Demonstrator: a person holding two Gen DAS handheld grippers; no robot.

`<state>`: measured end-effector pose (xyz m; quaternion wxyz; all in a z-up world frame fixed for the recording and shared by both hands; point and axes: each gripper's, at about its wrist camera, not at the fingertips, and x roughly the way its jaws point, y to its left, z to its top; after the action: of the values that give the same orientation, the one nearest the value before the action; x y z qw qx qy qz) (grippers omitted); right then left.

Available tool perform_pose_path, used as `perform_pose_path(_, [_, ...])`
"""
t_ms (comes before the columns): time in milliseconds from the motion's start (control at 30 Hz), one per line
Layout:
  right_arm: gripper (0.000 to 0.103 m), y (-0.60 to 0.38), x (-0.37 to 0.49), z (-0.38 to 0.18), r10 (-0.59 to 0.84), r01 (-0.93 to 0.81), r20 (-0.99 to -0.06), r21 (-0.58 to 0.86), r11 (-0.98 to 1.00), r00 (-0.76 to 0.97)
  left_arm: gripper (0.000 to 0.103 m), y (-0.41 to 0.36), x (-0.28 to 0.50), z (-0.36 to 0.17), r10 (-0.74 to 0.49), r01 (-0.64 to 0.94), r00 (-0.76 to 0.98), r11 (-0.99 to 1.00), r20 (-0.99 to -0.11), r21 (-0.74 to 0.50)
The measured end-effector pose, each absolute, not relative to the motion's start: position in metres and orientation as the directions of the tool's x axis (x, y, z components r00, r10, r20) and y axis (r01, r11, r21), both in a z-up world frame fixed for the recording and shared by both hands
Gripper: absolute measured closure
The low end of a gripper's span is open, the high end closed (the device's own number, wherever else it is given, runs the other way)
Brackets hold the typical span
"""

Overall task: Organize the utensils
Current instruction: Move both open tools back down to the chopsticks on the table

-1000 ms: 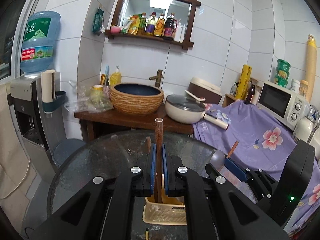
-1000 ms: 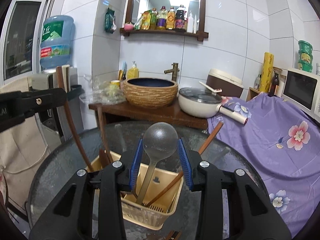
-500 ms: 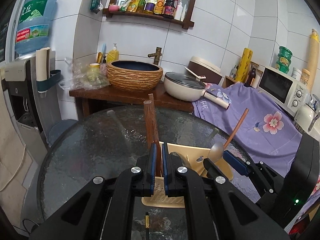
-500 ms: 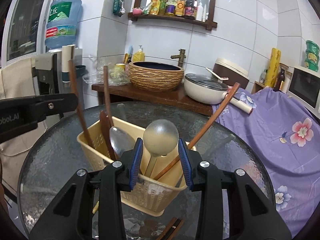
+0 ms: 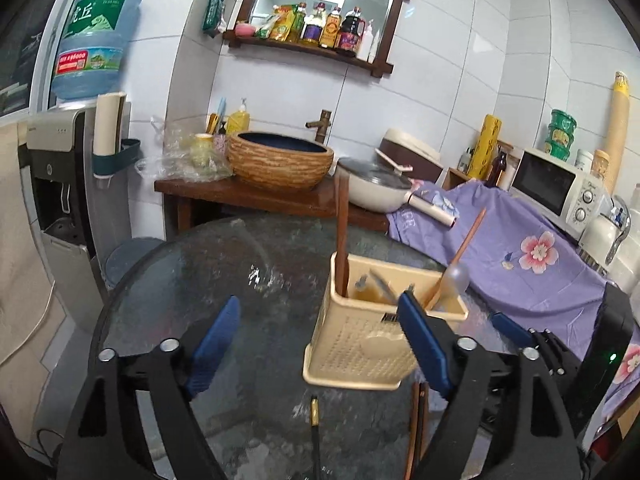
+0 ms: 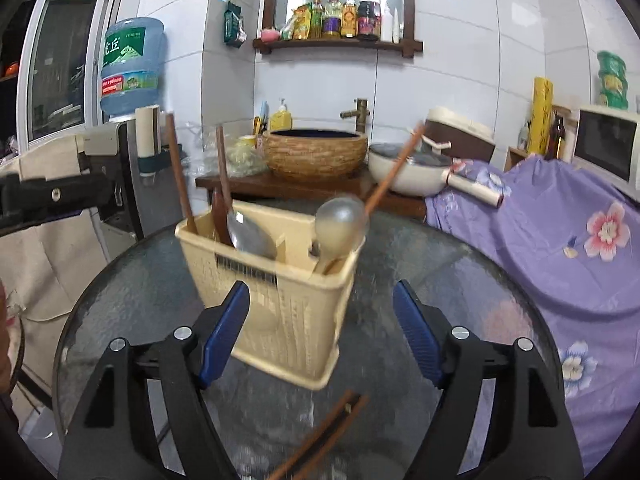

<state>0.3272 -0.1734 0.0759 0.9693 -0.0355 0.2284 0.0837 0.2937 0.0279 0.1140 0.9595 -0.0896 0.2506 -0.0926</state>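
A cream plastic utensil basket (image 5: 360, 344) (image 6: 280, 300) stands on the round glass table (image 5: 240, 280). In it stand brown wooden chopsticks (image 5: 341, 240) (image 6: 178, 176), a wooden-handled utensil (image 6: 394, 168), a metal spoon (image 6: 250, 236) and a translucent ladle (image 6: 340, 222). My left gripper (image 5: 316, 340) is open and empty, just before the basket's left side. My right gripper (image 6: 322, 328) is open and empty, with the basket between and beyond its fingers. Loose brown chopsticks (image 6: 324, 436) (image 5: 416, 424) and a dark, gold-tipped stick (image 5: 315, 424) lie on the glass near me.
Behind the table stands a wooden counter (image 5: 256, 196) with a woven basin (image 5: 280, 160) and a lidded pan (image 5: 376, 184). A purple flowered cloth (image 5: 520, 248) with a microwave (image 5: 560, 184) is on the right. A water dispenser (image 5: 68, 160) is on the left.
Both grippers have opened. The left one let go of the brown chopsticks and the right one let go of the ladle; both now stand in the basket. Both grippers drew back.
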Motion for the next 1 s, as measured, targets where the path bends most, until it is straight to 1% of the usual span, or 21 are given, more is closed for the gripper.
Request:
perform_pose_path(33, [0.023,-0.176,0.322,0.071,0.154,-0.185,-0.465,-0.022,0.983,0.872,0.020,0.030,0.292,0.109,-0.221,0.129,0.854,0.967,-0.471,-0.219])
perform_pose_path(67, [0.021,-0.179,0.319,0.067,0.158,-0.188,-0.476,-0.016,0.982,0.865,0.019,0.032,0.287,0.101,-0.219,0.124,0.849,0.967,-0.481,-0.222])
perform_pose_path(167, [0.021,-0.185,0.304,0.049,0.165,-0.193,-0.517,-0.001,0.981,0.840,0.016,0.032,0.279,0.084,-0.216,0.118,0.835,0.969,-0.507,-0.218])
perform_pose_path(333, [0.021,-0.196,0.288,0.017,0.129,-0.162,-0.591,-0.004,0.987,0.796,0.016,0.030,0.269,0.053,-0.207,0.121,0.798,0.975,-0.565,-0.186])
perform_pose_path(500, [0.021,-0.208,0.283,-0.008,0.116,-0.134,-0.660,0.023,0.991,0.742,0.016,0.034,0.265,0.032,-0.207,0.107,0.768,0.975,-0.607,-0.196])
perform_pose_path(667, [0.021,-0.212,0.283,-0.023,0.092,-0.118,-0.699,0.011,0.993,0.709,0.016,0.042,0.263,0.021,-0.194,0.089,0.755,0.977,-0.627,-0.196])
perform_pose_path(867, [0.021,-0.215,0.285,-0.028,0.042,-0.098,-0.709,-0.038,0.994,0.704,0.016,0.047,0.262,0.014,-0.167,0.075,0.751,0.983,-0.639,-0.169])
perform_pose_path(1000, [0.021,-0.216,0.293,-0.031,0.038,-0.090,-0.734,-0.031,0.996,0.678,0.016,0.041,0.264,0.013,-0.159,0.085,0.750,0.986,-0.643,-0.145])
